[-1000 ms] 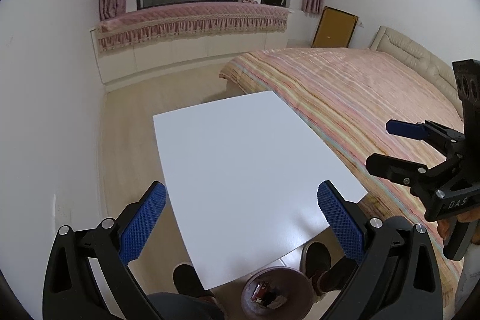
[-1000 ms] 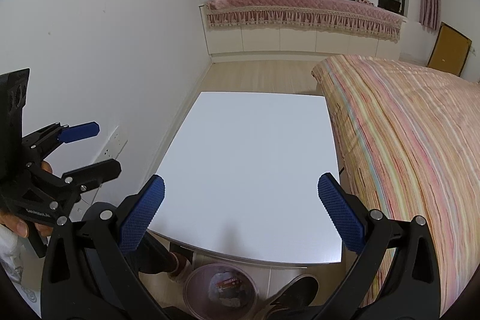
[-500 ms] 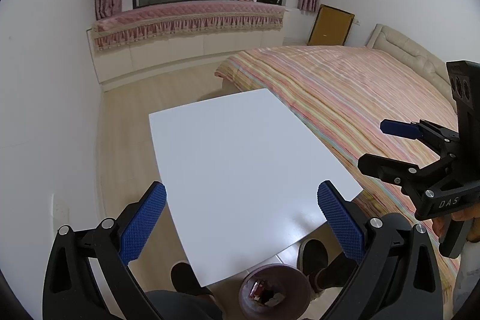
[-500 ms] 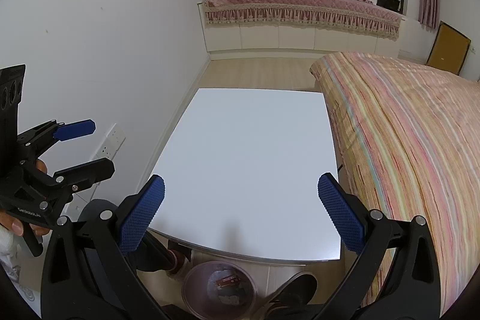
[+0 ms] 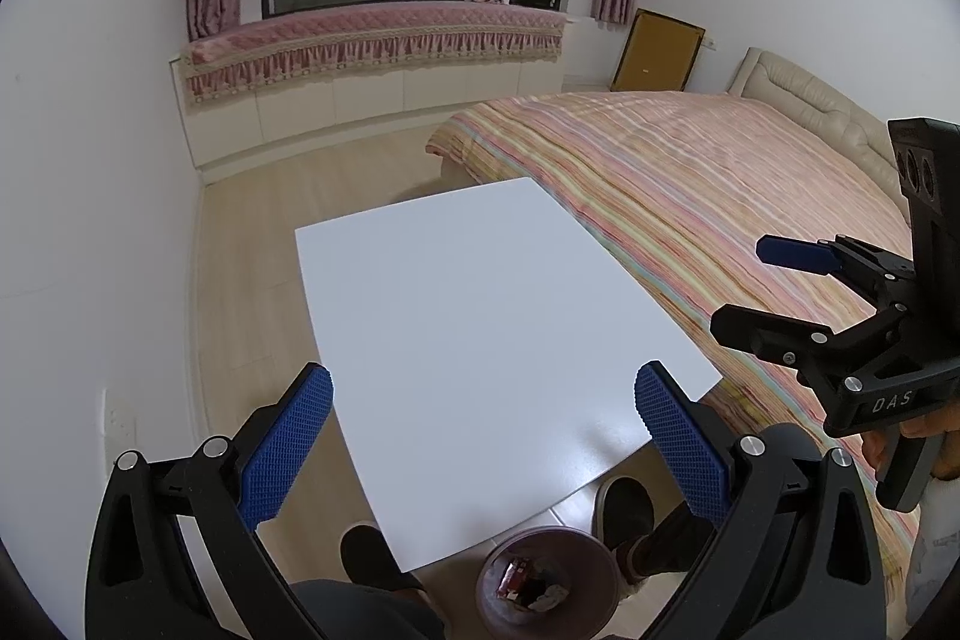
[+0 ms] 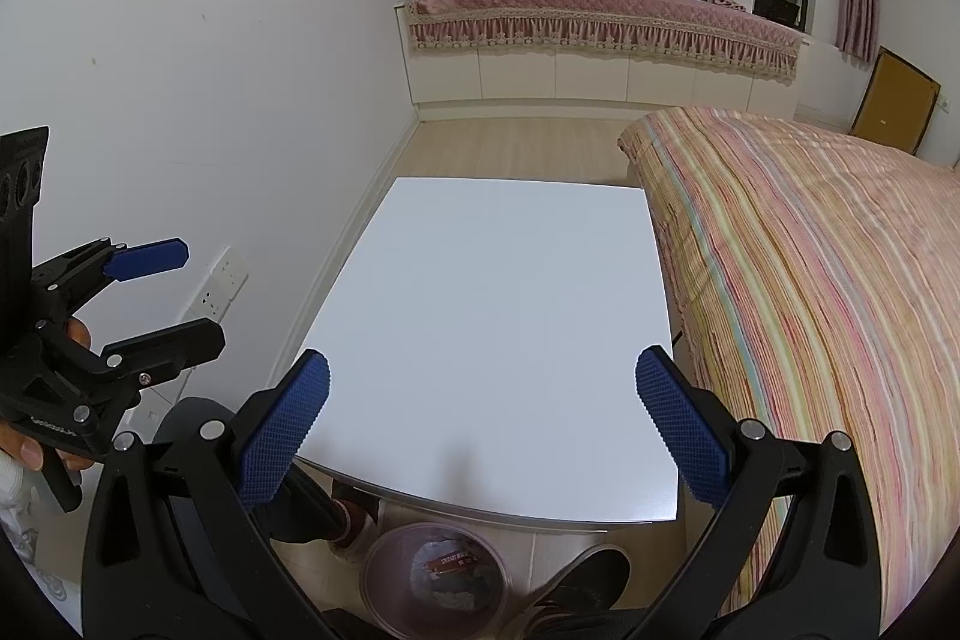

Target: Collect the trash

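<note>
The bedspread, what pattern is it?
The bedspread has thin pink, yellow and pale stripes, clearest in the right wrist view.

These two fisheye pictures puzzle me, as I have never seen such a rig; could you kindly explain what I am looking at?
A person holds a two-finger gripper in each hand, each carrying its own camera. One picture looks along the left gripper, the other along the right gripper; each also catches the other off to the side. Both stand open and hold nothing. Below them is a white table with nothing on it. On the floor by the person's feet stands a bin with some trash inside. A striped bed is alongside.
</note>
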Motion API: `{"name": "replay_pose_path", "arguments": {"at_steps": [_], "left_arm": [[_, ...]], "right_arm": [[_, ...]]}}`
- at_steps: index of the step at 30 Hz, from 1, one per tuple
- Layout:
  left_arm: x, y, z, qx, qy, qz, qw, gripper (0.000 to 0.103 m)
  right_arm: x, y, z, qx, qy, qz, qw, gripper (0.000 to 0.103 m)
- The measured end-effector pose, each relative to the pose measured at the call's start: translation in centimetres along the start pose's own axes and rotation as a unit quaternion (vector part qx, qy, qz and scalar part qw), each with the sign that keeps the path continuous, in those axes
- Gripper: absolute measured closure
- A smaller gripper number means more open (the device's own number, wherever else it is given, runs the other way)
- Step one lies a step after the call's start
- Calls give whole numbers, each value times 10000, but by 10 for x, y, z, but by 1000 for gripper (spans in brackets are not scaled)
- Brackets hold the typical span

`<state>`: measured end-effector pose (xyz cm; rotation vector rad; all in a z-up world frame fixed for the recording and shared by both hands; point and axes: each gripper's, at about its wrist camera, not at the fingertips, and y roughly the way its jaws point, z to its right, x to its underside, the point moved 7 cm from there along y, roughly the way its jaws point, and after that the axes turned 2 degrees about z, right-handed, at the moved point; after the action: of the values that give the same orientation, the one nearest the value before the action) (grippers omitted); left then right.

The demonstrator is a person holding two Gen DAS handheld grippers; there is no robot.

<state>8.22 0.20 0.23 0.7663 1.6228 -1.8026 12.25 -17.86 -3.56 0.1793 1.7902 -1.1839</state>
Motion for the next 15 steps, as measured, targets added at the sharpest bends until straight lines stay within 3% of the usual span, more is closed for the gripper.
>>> {"name": "replay_pose_path", "arguments": {"at_steps": [15], "left_arm": [[1, -1, 2, 31, 12, -12, 10000, 6]], "right_arm": [[3, 0, 3, 12, -12, -11, 10000, 3]]}}
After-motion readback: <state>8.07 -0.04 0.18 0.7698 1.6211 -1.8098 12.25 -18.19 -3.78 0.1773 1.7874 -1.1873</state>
